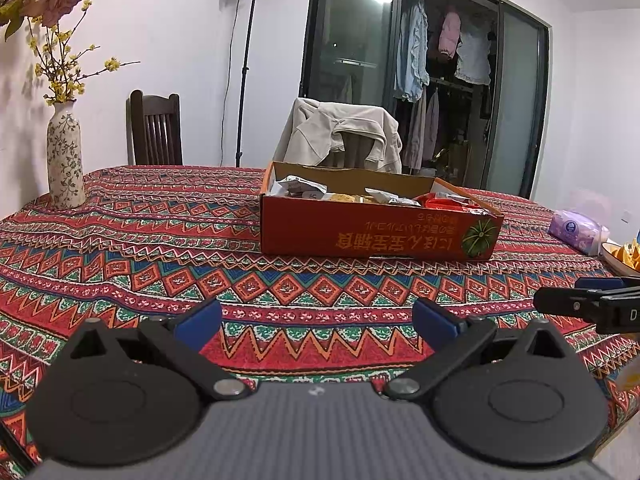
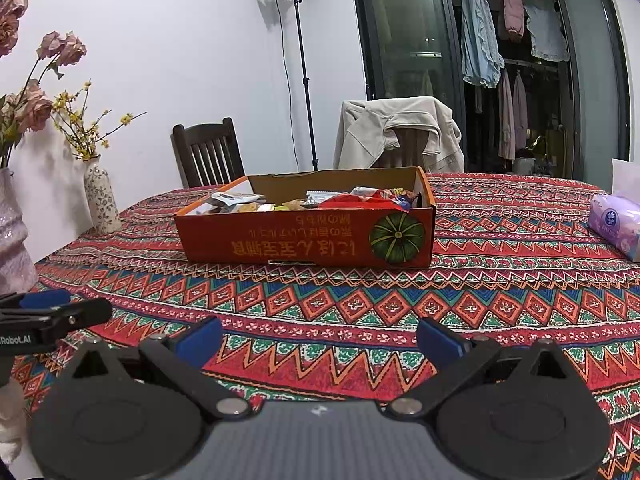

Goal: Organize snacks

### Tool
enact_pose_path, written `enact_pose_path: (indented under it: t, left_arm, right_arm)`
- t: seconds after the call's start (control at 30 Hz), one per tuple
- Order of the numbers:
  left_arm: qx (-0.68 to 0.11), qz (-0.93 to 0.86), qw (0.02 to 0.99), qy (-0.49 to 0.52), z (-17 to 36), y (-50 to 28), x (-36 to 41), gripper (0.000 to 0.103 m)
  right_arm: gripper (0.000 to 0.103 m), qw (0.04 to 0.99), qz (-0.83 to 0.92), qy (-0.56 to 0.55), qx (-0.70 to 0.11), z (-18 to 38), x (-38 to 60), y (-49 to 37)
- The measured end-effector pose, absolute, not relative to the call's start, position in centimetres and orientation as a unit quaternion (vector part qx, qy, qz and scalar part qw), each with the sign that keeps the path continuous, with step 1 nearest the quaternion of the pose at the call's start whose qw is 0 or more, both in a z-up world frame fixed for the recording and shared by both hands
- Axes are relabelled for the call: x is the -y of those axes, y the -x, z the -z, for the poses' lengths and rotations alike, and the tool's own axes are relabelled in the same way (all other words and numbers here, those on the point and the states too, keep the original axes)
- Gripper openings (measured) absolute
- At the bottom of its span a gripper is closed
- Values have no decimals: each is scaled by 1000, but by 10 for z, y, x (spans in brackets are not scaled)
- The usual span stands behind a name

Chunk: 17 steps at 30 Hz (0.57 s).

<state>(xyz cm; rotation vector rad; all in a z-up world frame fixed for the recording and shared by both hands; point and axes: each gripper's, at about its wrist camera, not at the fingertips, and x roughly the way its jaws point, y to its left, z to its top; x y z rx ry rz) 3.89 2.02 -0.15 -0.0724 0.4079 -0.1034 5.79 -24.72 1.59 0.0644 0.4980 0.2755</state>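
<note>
Left tongs (image 1: pixel 317 326) and right tongs (image 2: pixel 319 338) stood wide, empty, side by side, low over the bench (image 2: pixel 500 296), well short of the orange box (image 2: pixel 308 240). Snack packets (image 2: pixel 344 199) lay heaped inside the box, none seen loose beside it: fits sorted, or awaiting sorting.

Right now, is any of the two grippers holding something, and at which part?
Nothing is held. The left gripper and the right gripper are both open over the tablecloth, with the snack box farther ahead.
</note>
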Motion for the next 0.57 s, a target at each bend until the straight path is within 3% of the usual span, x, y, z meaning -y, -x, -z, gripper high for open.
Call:
enact_pose_path:
  t: [0.57]
  left_arm:
    - [-199,59,977,41,2,-41,-23,103]
  right_arm:
    - [103,959,-136,-32,-248,-13,249,-57]
